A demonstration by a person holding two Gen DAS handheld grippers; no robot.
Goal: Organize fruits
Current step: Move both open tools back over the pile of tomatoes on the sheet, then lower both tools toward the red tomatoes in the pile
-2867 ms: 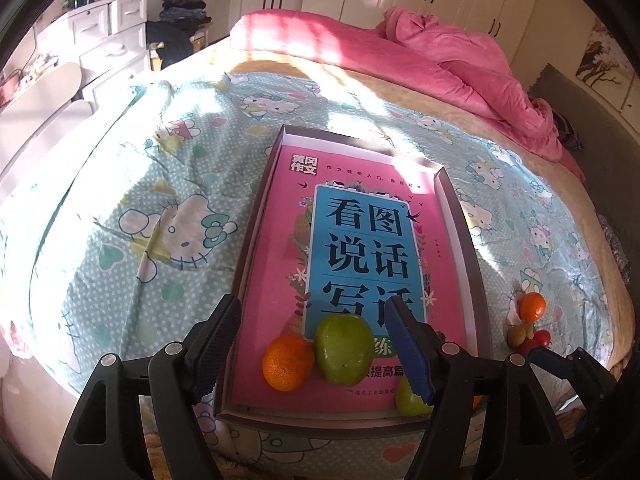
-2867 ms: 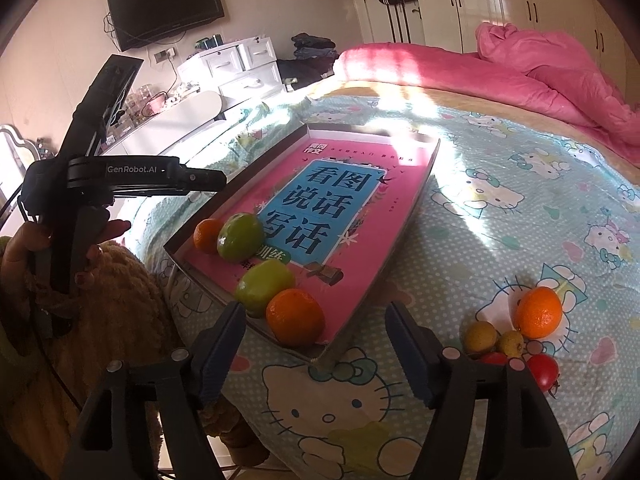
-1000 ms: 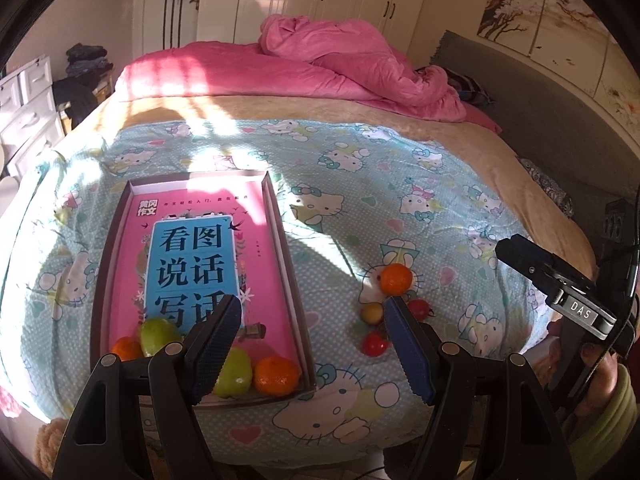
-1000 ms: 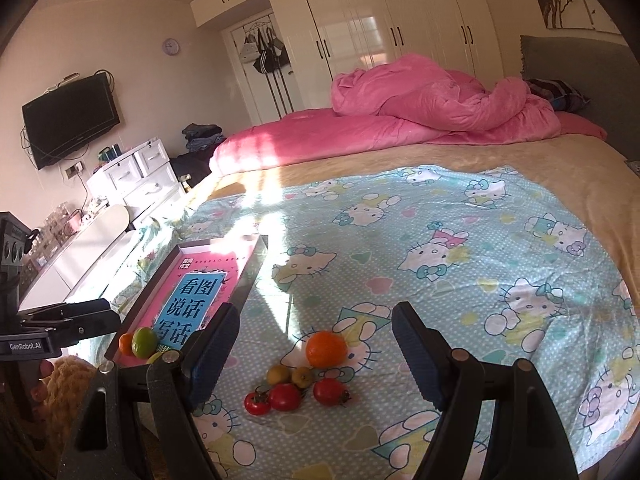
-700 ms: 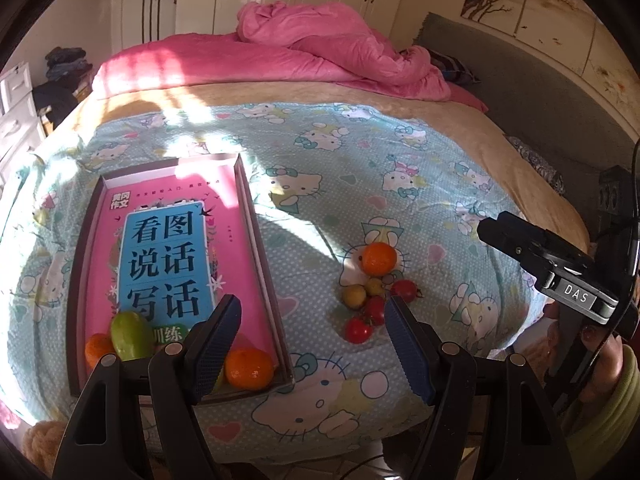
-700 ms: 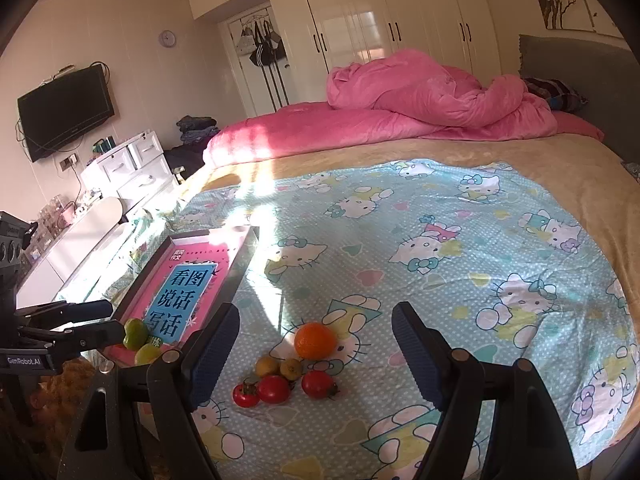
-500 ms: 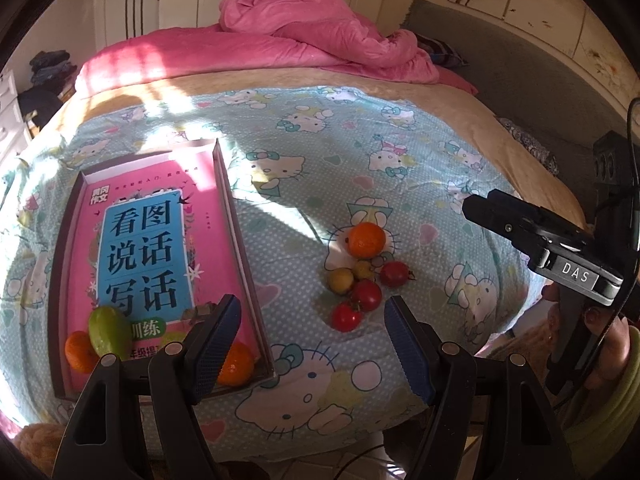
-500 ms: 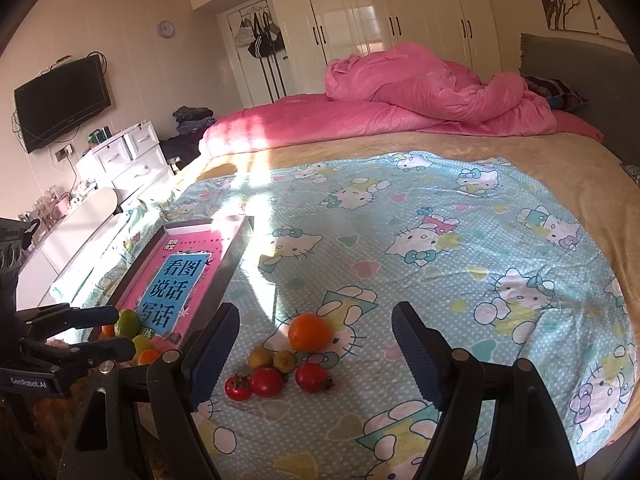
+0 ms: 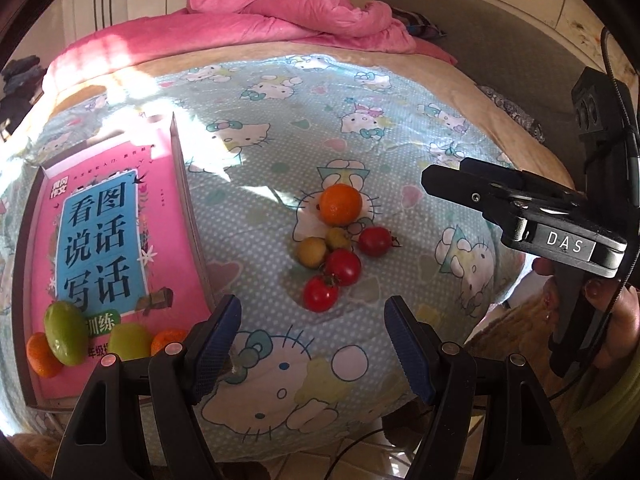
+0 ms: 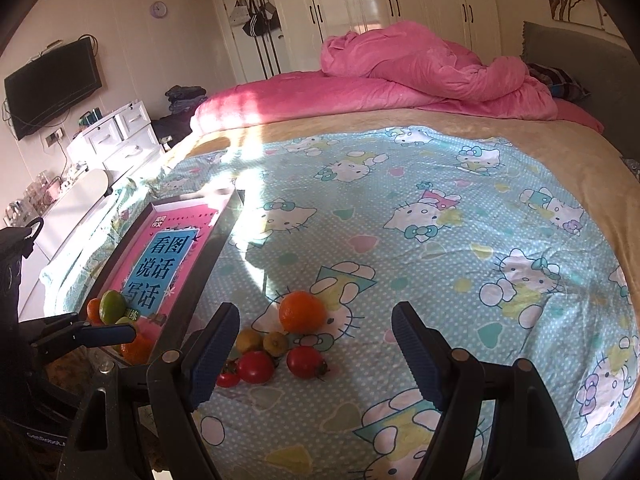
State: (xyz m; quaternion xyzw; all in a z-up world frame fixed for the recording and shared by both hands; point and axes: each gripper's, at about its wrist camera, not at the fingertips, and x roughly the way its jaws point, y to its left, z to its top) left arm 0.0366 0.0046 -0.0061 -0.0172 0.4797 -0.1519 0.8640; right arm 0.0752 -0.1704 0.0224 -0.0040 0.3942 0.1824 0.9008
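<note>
My left tongs (image 9: 312, 336) hide part of the tray's (image 9: 188, 184) fruit. Both tongs gape, empty; the right (image 10: 314, 346) have tomatoes (image 10: 256, 367) and an orange (image 10: 302, 312) at twelve o'clock.

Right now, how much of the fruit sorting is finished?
Done: four fruits, two oranges and two green fruits, lie in the tray. In hand: nothing; the left gripper and right gripper are open. Left: the cluster of six on the sheet.
</note>
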